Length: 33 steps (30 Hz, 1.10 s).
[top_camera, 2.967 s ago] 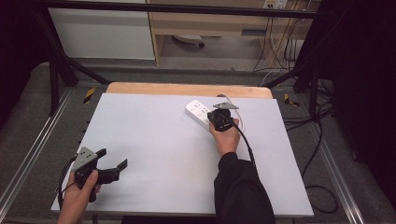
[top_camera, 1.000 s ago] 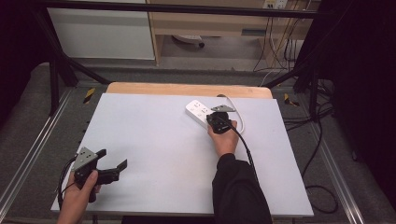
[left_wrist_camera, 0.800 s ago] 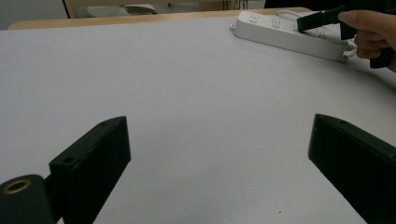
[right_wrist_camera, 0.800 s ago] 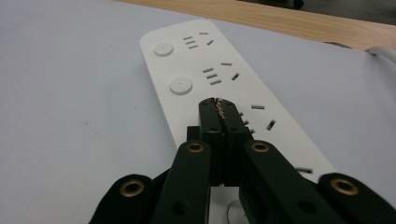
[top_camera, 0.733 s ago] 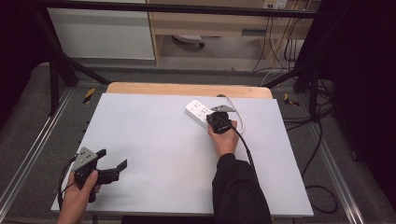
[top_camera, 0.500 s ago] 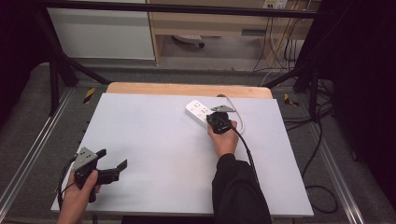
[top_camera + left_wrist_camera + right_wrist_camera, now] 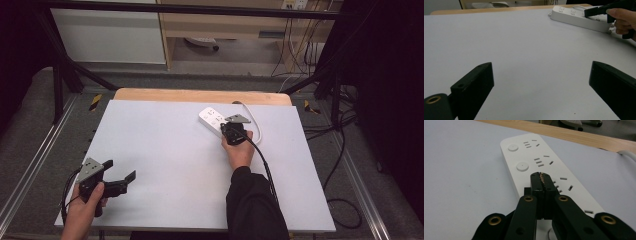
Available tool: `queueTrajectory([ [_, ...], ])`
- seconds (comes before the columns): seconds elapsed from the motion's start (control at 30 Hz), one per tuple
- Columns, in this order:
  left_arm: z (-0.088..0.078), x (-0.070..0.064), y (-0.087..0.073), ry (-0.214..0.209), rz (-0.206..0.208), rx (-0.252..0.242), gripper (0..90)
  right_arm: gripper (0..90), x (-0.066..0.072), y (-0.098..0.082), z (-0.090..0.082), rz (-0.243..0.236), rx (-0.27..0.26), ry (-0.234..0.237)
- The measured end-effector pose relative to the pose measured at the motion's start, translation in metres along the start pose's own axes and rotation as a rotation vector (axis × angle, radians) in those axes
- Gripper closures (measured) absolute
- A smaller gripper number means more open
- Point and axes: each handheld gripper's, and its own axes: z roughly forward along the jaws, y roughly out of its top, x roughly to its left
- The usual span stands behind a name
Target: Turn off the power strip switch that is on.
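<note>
A white power strip point(image 7: 211, 116) lies at the back of the grey table point(image 7: 165, 150), right of the middle. In the right gripper view the strip point(image 7: 534, 152) shows two round buttons and rows of socket slots. My right gripper point(image 7: 541, 176) is shut, with its joined tips resting over the strip's top just past the second button; whether they press on it I cannot tell. From above, that gripper point(image 7: 226, 129) sits at the strip's near end. My left gripper point(image 7: 120, 170) is held open near the table's front left corner, with nothing between its jaws point(image 7: 541, 66).
The strip's white cable point(image 7: 252, 120) curls off behind it toward the wooden back edge point(image 7: 200, 95). Metal rails point(image 7: 30, 170) run along both sides of the table. A white cabinet point(image 7: 110, 35) and loose floor cables point(image 7: 345, 200) lie beyond.
</note>
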Motion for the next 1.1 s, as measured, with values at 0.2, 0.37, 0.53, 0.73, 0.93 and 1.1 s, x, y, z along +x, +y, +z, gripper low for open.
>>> queueTrajectory([
  [0.2,-0.0001,0.0003,-0.0003,0.003,-0.002,0.002,5.6,90.0,0.0007,0.0009,0.0,-0.01,0.008,-0.005],
  [0.37,0.0001,-0.0006,-0.0001,-0.001,0.002,0.0,5.6,90.0,0.0021,0.0006,-0.0001,-0.015,0.006,-0.013],
  [0.53,-0.0001,-0.0006,0.0,-0.001,-0.001,0.0,5.6,90.0,0.0027,0.0015,0.0003,-0.019,0.011,-0.019],
  [0.73,0.0,-0.0012,0.0001,-0.001,0.0,-0.002,5.6,90.0,0.0034,0.0021,0.0003,-0.014,0.017,-0.023],
  [0.93,-0.0003,-0.0009,0.0002,0.0,-0.002,-0.002,5.6,90.0,0.004,0.0024,0.0005,-0.016,0.021,-0.027],
  [1.1,-0.0008,-0.0005,0.0002,0.001,-0.002,-0.004,5.6,90.0,0.005,0.0023,0.0006,-0.04,0.027,-0.033],
])
